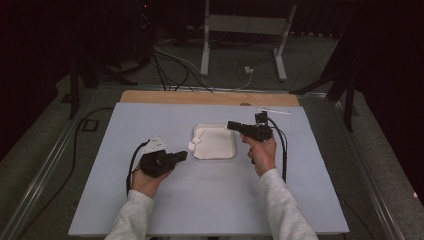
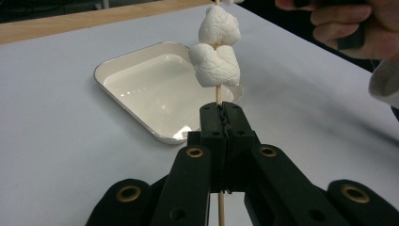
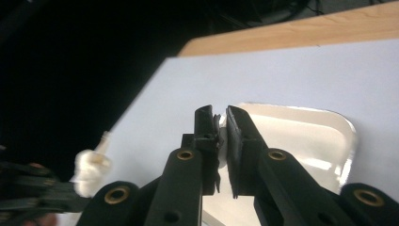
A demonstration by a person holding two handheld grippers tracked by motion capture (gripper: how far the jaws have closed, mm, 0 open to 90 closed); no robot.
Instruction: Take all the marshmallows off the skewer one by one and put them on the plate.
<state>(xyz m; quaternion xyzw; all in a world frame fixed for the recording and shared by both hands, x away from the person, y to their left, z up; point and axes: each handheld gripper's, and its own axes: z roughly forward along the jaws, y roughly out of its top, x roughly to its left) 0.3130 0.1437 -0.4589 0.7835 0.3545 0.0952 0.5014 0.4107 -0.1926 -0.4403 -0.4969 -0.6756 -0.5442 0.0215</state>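
Our left gripper's (image 2: 221, 117) fingers pinch the skewer (image 2: 218, 96), its long axis running toward the tray (image 2: 122, 66), two marshmallows (image 2: 215, 63) threaded. Our right gripper (image 3: 220, 122), nearly closed on something white, sits across the tray from it

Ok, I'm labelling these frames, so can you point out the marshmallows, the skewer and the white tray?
marshmallows (image 2: 215, 64), left gripper view, face of the lower one.
skewer (image 2: 218, 96), left gripper view, bare stick just above the fingers.
white tray (image 1: 218, 156), high view, near rim.
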